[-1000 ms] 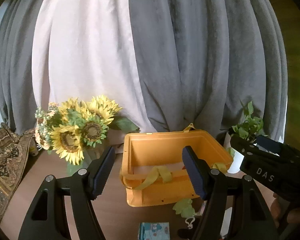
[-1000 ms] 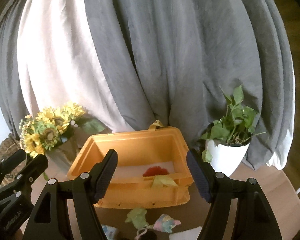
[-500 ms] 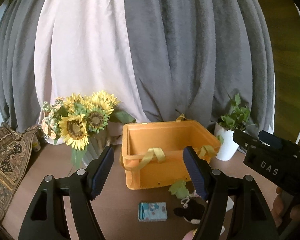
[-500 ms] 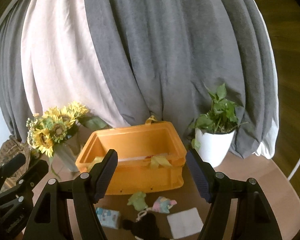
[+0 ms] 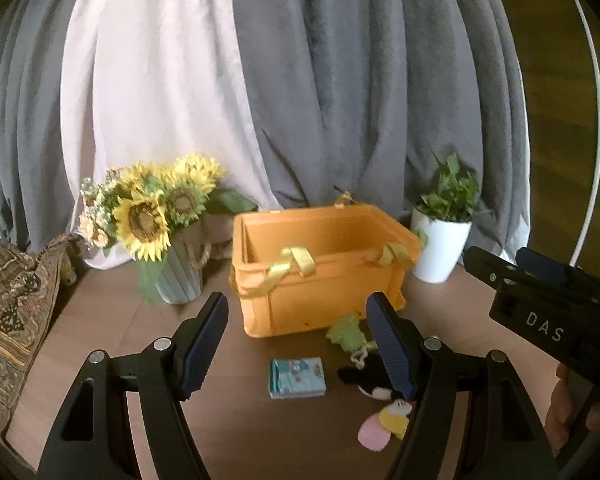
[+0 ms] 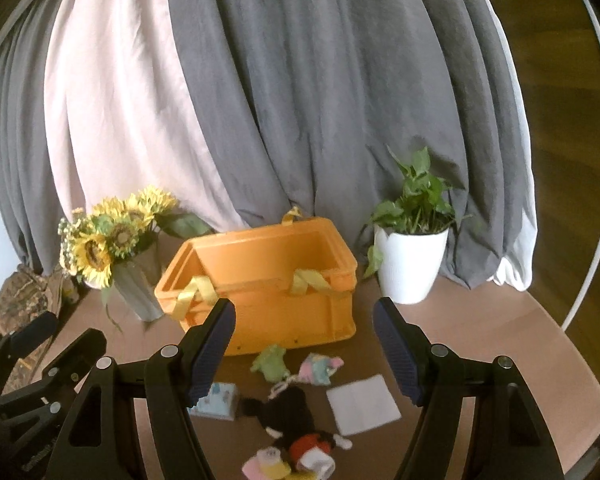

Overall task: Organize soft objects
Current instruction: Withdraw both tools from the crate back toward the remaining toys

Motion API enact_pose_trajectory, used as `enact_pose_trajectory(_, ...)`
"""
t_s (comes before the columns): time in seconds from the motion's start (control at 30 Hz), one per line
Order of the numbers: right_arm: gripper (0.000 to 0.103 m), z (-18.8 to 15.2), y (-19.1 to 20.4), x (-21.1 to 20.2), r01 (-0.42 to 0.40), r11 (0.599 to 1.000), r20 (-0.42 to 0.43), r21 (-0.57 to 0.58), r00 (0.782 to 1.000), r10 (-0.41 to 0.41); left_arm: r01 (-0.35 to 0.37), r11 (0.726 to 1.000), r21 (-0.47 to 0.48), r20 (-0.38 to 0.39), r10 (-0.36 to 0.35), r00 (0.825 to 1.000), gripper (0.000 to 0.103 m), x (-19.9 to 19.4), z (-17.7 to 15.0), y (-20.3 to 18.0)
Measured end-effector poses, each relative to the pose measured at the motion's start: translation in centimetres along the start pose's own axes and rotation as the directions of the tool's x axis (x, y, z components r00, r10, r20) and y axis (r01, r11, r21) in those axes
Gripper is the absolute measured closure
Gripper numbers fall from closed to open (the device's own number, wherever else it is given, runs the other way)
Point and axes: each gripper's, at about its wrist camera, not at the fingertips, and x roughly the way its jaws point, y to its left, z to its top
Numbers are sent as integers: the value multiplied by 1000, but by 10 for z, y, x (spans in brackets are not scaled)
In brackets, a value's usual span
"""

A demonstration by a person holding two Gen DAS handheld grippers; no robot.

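Both tools sit farther back from the crate than a second ago; the crate looks smaller in both views and the loose items on the bench, cut off at the frame edge then, now show in full.

Left tool [image 5: 296, 344]: jaws wide apart, nothing between them. Right tool [image 6: 304, 346]: jaws wide apart, nothing held. Neither touches anything.

Step in hand, as I judge it: the approach before a pick. No grasp has begun.

Task items, all on the bench [image 6: 480, 332] just ahead of and below the right tool's fingertips:
- green toy [image 6: 269, 363], nearest the crate, about touching its front wall
- pastel toy [image 6: 320, 368], beside the green one
- black mouse plush [image 6: 296, 424], closest to the tool, lying flat
- white cloth [image 6: 362, 403], folded, toward the right finger
- tissue pack [image 5: 297, 372], between the left tool's fingers in its view, partly hidden behind the right tool's left finger

Container: orange crate [image 6: 260, 280], open top, yellow straps draped over its front rim. Its floor is hidden from both views; contents cannot be told.

Next move calls for: dropping one tool over a single item, closing on its bulk, lifting clear of the crate rim. A cord seems to link the small toys, so they may drag together.

Vase of sunflowers [image 5: 156, 216] stands left of the crate, potted plant [image 6: 412, 256] right. Both are near enough to clip.
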Motion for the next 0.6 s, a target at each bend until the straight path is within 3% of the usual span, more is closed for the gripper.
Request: enact_pose_trajectory(0.6,31,-44,-22,0,-97,995,-123,7,988,97,-11,1000,6,-121,12,993,32,-4,-46,-28)
